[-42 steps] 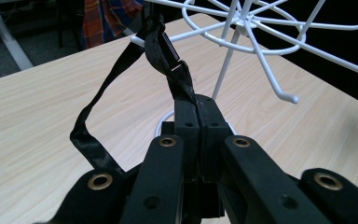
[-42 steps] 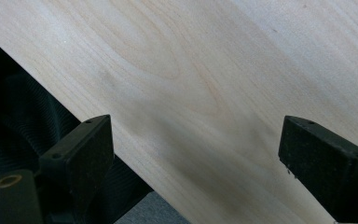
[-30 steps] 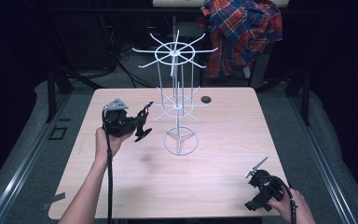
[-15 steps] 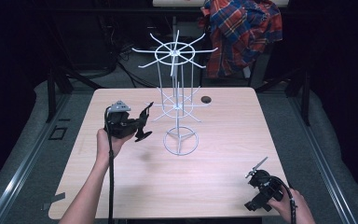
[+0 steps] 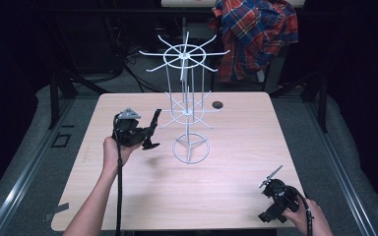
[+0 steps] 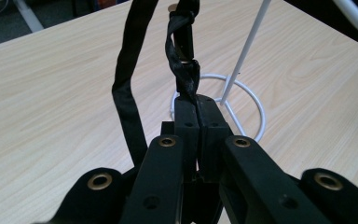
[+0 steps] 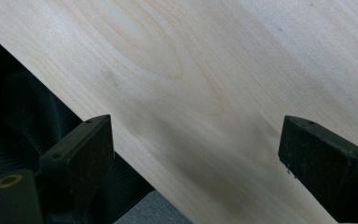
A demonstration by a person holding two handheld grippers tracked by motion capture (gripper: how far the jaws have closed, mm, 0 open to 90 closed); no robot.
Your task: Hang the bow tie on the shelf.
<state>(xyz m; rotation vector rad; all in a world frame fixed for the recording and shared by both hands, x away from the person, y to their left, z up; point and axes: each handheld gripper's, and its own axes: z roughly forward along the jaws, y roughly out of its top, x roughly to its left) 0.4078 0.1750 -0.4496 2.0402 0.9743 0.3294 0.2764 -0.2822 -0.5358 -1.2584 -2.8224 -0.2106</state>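
The left gripper [image 6: 198, 116] is pinching a flat, matte black woven strap [image 6: 185, 56] between its 2 pressed-together jaws; the strap is twisting upward, one loop drooping beside them. Just beyond the jaws, a thin white wire rack [image 5: 189, 105] is standing on its round ring base. The right gripper [image 7: 193, 149] is hovering, jaws spread wide, over the pale, smooth wood-grain table [image 5: 226, 196] at its near edge.

Bright tabletop, dark surroundings, soft shadows
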